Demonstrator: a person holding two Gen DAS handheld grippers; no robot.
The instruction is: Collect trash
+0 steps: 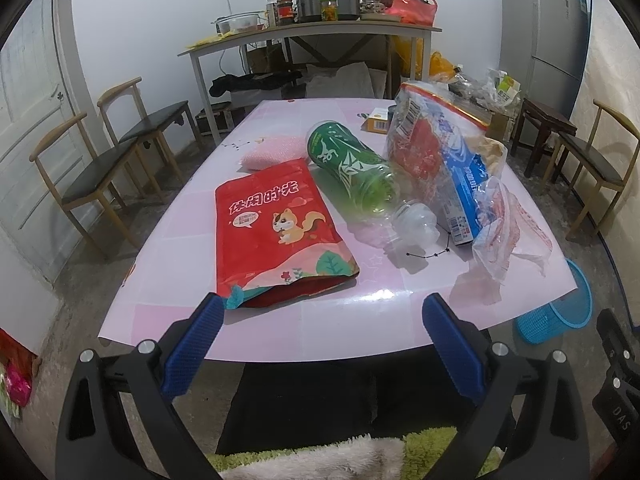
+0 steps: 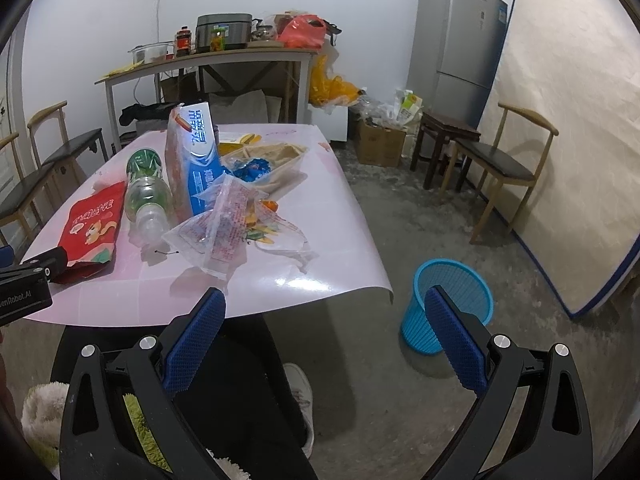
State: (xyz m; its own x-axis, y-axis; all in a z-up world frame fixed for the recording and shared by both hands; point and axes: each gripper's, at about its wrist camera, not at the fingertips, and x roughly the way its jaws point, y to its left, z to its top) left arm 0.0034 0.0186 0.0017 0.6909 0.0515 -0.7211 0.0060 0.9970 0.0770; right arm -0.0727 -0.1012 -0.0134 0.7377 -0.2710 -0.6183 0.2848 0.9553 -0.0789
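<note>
Trash lies on a pink table [image 1: 180, 308] [image 2: 328, 208]. A red snack pouch [image 1: 276, 232] [image 2: 94, 224] lies nearest the front, its mouth just beyond my left gripper [image 1: 320, 308], which is open and empty at the table's near edge. Beside it lies a green plastic bottle [image 1: 352, 168] [image 2: 146, 184], then a clear bag holding a blue toothpaste box [image 1: 456, 172] [image 2: 200, 152] and a crumpled clear wrapper [image 1: 504, 224] [image 2: 228, 228]. My right gripper [image 2: 324, 300] is open and empty at the table's front right corner. A blue mesh bin [image 2: 448, 304] [image 1: 560, 312] stands on the floor right of the table.
Wooden chairs [image 1: 100, 168] [image 2: 508, 164] stand on both sides. A second table with a cooker [image 1: 326, 2] and jars is at the back wall. A fridge [image 2: 456, 44] and a mattress [image 2: 568, 136] stand on the right. A person's dark trousers [image 1: 320, 400] and shoe [image 2: 300, 392] show below.
</note>
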